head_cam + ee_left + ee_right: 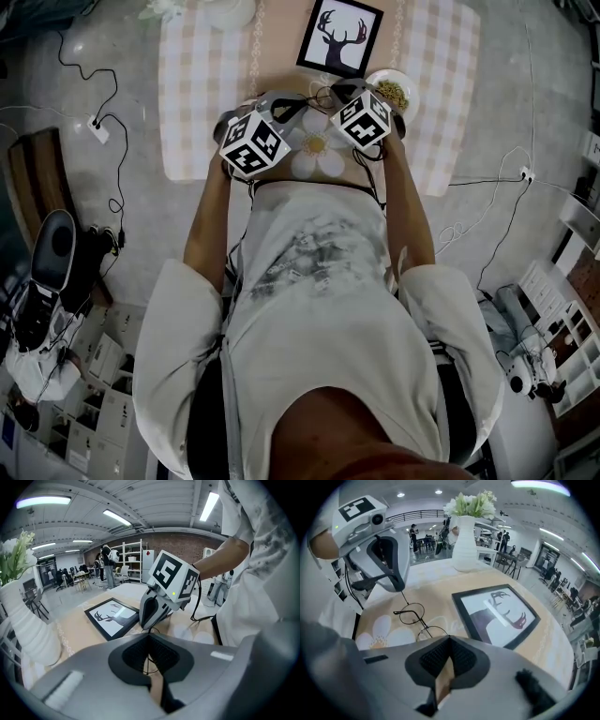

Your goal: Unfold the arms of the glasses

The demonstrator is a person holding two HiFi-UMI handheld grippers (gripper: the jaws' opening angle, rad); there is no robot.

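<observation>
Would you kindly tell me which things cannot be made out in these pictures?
Right gripper view: the right hand-held gripper covers part of the glasses, so whether it holds them is unclear.
Head view: the bowl is half behind that gripper, and its contents are too small to name.
Left gripper view: the vase is cut off by the left edge.

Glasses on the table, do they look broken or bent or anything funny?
No, nothing looks broken or spilled. The glasses look whole. The left gripper pinches one thin arm of them, which suits the job. The deer picture lies flat and the white vase stands upright.
</observation>
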